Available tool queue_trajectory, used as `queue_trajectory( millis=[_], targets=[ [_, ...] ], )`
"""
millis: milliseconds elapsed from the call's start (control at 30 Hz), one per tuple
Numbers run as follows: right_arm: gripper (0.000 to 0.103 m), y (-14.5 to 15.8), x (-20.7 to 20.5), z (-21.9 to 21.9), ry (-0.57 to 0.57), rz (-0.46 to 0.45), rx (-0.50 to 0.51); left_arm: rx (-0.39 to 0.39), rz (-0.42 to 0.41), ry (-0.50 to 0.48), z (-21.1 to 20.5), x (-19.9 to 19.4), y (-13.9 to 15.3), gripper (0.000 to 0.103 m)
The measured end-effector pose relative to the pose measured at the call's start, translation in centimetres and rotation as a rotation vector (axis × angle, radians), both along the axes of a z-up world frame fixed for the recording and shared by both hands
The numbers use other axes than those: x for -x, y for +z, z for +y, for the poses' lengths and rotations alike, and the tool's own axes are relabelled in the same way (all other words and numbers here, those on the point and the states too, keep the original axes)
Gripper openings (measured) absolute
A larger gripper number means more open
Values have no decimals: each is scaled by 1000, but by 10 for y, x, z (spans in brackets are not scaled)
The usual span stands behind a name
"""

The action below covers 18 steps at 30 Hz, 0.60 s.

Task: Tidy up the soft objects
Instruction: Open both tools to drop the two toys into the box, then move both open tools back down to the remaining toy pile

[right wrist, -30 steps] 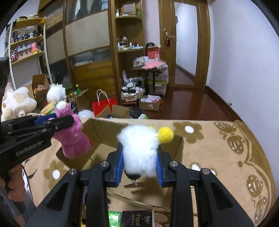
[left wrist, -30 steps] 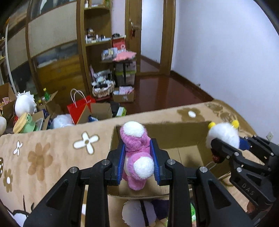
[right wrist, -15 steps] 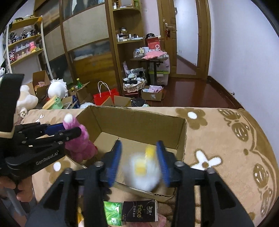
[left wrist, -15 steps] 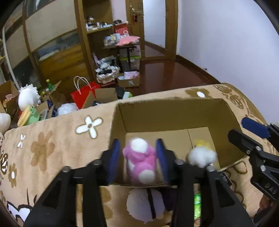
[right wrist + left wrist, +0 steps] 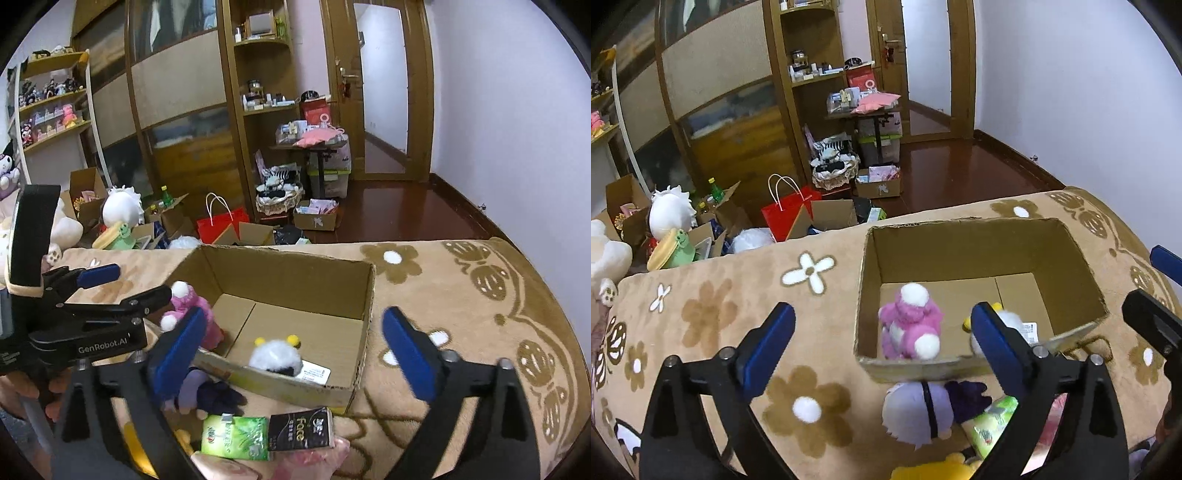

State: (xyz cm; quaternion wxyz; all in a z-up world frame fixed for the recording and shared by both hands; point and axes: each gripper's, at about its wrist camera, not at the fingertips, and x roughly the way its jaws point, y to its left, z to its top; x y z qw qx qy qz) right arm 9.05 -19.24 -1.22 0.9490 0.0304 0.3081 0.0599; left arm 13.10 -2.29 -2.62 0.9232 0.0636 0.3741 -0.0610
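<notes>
Looking down from both wrists, I see a tan plush blanket (image 5: 713, 314) with brown and white flowers covering the work surface, and an open cardboard box (image 5: 964, 254) sitting on it. My left gripper (image 5: 882, 338) is spread wide and holds nothing; my right gripper (image 5: 291, 339) is equally wide and empty. The pink plush toy (image 5: 910, 325) lies inside the box against its near-left corner, and the white fluffy toy with yellow pom-poms (image 5: 275, 354) rests inside by the near wall, beside a white label card (image 5: 314, 374). Just outside the box, on the blanket, sit a pale purple plush (image 5: 916, 410), a green tissue pack (image 5: 234, 437) and a black pack (image 5: 301, 430). Beyond the blanket the room is cluttered: a red paper bag (image 5: 785, 216), open cartons, a white round plush (image 5: 672, 210), wooden shelving (image 5: 258, 92), dark wood flooring and a wooden door frame (image 5: 382, 92) by a white wall.
</notes>
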Motion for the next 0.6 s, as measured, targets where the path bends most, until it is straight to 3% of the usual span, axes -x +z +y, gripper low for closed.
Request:
queue_trajectory(
  millis=[200,333,600],
  targets=[
    [103,14,24,5,-2,-10,-2,33,56,-2,12,24,15,100],
    [103,20,41,7,-4,-9,3,18,49,-10,16,45,27,100],
    [103,23,68,14,-13,29,13,25,122,-10,21,71,28,100]
  ],
)
